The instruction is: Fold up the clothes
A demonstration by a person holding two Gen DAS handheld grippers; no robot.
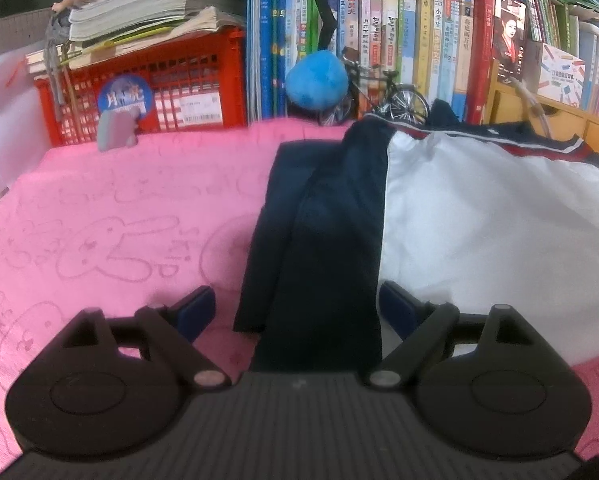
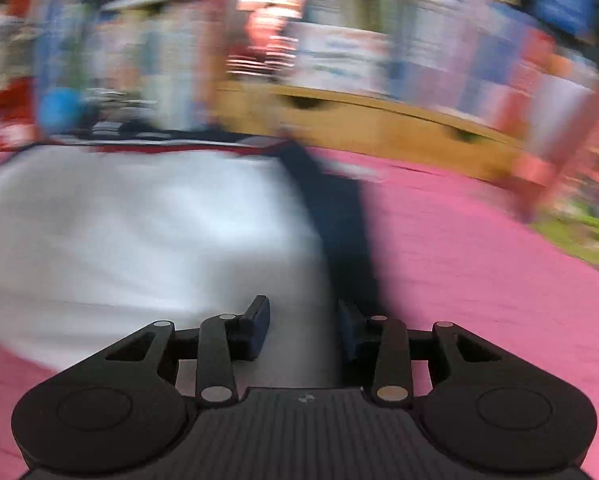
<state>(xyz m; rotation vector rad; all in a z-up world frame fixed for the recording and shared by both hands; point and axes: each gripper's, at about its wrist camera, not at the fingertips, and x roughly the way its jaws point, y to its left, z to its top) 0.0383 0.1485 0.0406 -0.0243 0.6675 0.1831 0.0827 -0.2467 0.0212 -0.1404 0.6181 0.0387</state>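
While my left gripper (image 1: 295,312) stood spread wide with the navy sleeve (image 1: 319,248) of the white-bodied jacket (image 1: 491,232) lying between its fingers, ungripped, I judged the sleeve fold to be the step in hand. My right gripper (image 2: 303,328) was only partly parted, straddling the seam where the white body met the other navy sleeve (image 2: 339,220), but the heavy blur left me unable to tell whether its pads pinched any cloth. Next, I reckoned, each gripper had to clamp its sleeve low against the pink blanket (image 1: 99,208) and carry it inward over the white panel.
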